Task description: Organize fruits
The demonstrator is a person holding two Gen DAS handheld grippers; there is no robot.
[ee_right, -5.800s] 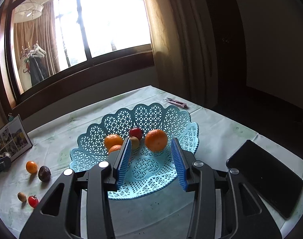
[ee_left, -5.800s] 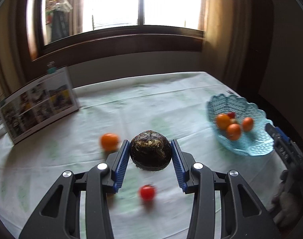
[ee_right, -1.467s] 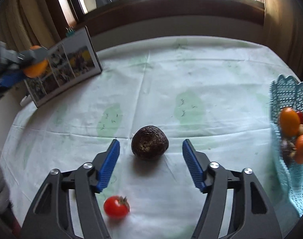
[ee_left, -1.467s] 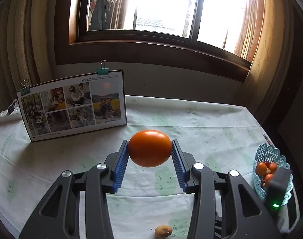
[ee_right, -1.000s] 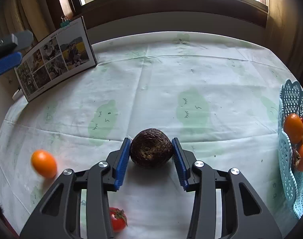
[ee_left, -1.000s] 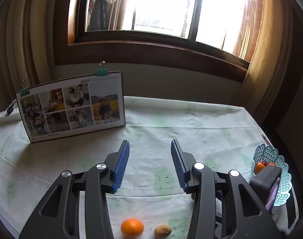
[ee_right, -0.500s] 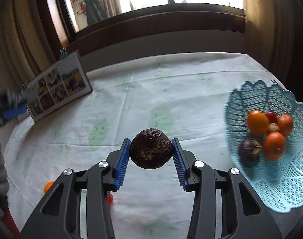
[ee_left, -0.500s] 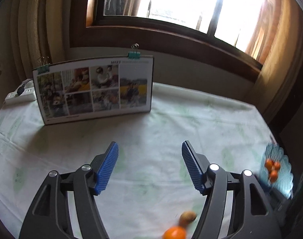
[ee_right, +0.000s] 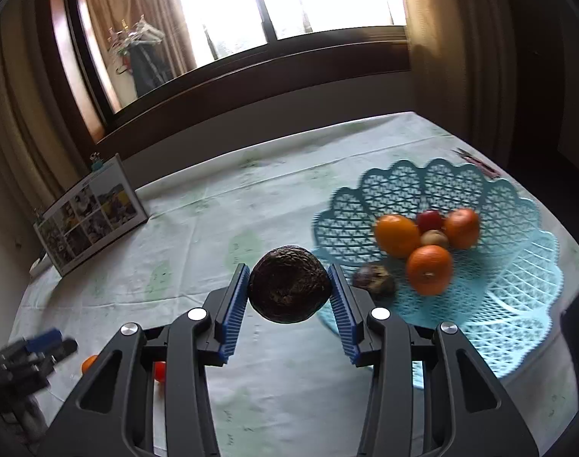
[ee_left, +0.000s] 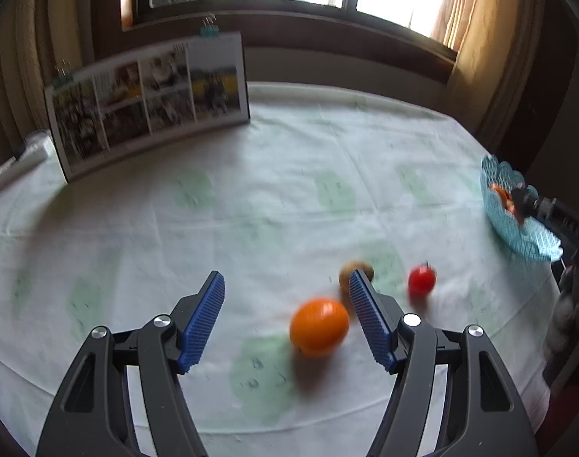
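In the left wrist view my left gripper (ee_left: pixel 285 280) stands open low over the table. An orange (ee_left: pixel 319 326) lies on the cloth between its fingers, near the right pad, untouched. Just beyond lie a small brown fruit (ee_left: pixel 359 266), partly hidden by the right finger, and a red tomato (ee_left: pixel 421 281). In the right wrist view my right gripper (ee_right: pixel 288 271) is shut on a dark wrinkled fruit (ee_right: pixel 289 293), held above the cloth at the left rim of the blue lattice basket (ee_right: pixel 517 304). The basket holds several fruits, among them an orange (ee_right: pixel 428 268) and another dark fruit (ee_right: pixel 375 280).
A photo board (ee_left: pixel 148 103) stands clipped upright at the table's back left, with a white power strip (ee_left: pixel 23 156) beside it. A dark flat object (ee_right: pixel 578 327) lies right of the basket. A window and curtains rise behind the table.
The left gripper let the orange drop, widened its jaws and came down over the fruit on the cloth. The right gripper closed on the dark fruit, lifted it and swung toward the basket.
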